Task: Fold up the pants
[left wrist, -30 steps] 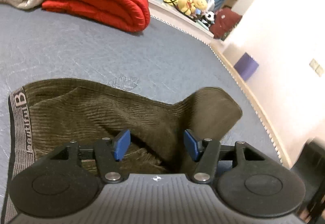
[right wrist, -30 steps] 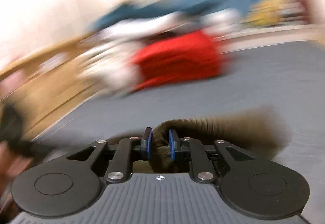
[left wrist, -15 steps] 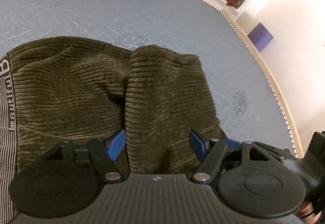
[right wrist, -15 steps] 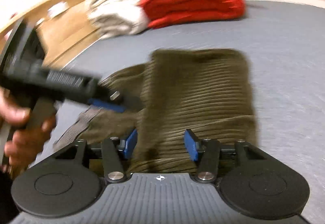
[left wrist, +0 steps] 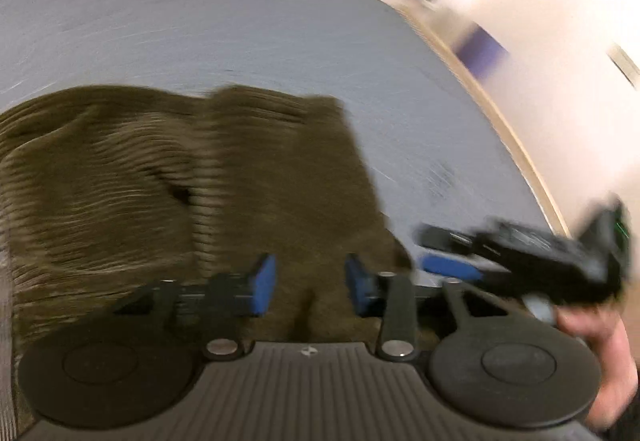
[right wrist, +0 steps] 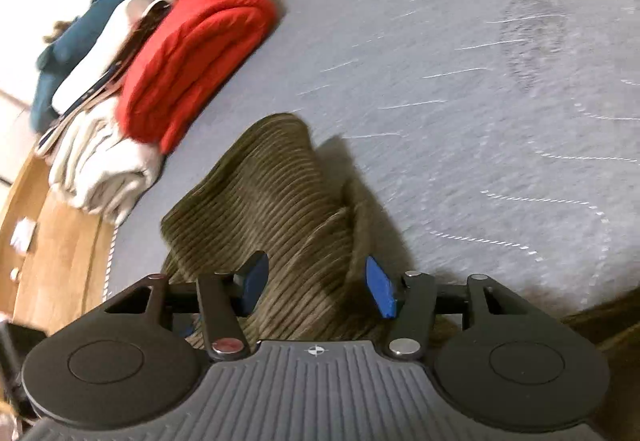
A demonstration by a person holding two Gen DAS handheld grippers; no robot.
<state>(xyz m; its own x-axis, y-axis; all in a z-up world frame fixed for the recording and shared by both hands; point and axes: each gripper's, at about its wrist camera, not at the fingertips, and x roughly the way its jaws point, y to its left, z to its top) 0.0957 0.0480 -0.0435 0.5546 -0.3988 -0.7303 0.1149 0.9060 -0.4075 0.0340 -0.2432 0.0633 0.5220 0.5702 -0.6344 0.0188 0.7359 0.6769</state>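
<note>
Left to right. Your left gripper point(left wrist: 308, 287): blue pads apart, nothing between them, hovering at the near edge of the olive-green corduroy pants point(left wrist: 192, 181). The pants lie folded on the grey quilted mattress point(left wrist: 200, 41), bulk running left and far from those pads, long axis roughly left-right; the striped waistband is barely visible at the far-left frame edge. The view is motion-blurred, so I can't tell whether the pads touch the cloth. Your right gripper point(left wrist: 460, 267) shows at the right of that view, just beside the right edge of the pants. In its own view the right gripper point(right wrist: 316, 287) has its pads spread, with a raised ridge of cloth point(right wrist: 272, 201) directly ahead and between them, unclamped. A red folded blanket point(right wrist: 200, 53) sits far left, well apart.

My read: the right is better placed on the fold edge; the left sits mid-cloth. The next fold likely goes along the long axis, so grab that right edge first.
</note>
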